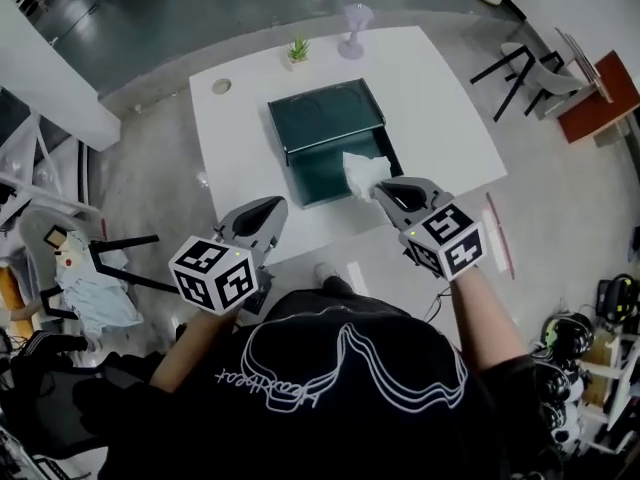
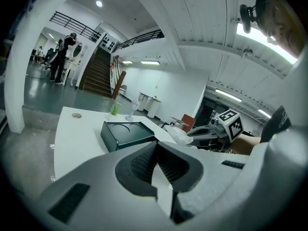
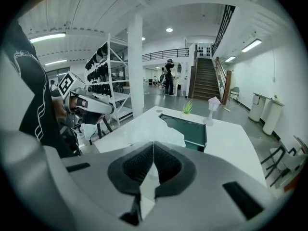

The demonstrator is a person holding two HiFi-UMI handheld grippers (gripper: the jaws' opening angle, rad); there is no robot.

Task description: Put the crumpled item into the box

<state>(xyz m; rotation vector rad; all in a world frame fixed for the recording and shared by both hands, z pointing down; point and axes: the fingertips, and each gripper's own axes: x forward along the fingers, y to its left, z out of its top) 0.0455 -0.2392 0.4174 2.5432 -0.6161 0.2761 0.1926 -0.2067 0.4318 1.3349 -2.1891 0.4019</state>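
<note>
Black shirt (image 1: 330, 388) of the person is filling the bottom of the head view, and both arms are reaching forward from it over the near edge of the white bench (image 1: 440, 118). Right tongs (image 1: 381, 190) are clamping together on the white crumpled item (image 1: 361, 172), which is bunching out past their tips. The right gripper view is showing a fold of it pinched between the dark pads. Left tongs (image 1: 272, 208) are standing with jaws together and nothing between them. They are hanging near the bench's front edge, well to the left of the item and apart from the box (image 1: 325, 118).

That dark green box is sitting in the middle of the bench, and its near part appears to be lying open toward the person. The item is hanging at the box's near right corner, overlapping the open part as seen from above. Whether it is touching the rim I cannot tell, but it is being carried, not lying inside.

As I am judging it, the pick-up is done and the carry is nearly over. What is remaining is bringing the item fully over the open part, lowering it in, parting the right tongs and drawing them clear. A small plant (image 1: 298, 50) and a pale stemmed cup (image 1: 354, 26) at the far edge are playing no part.
</note>
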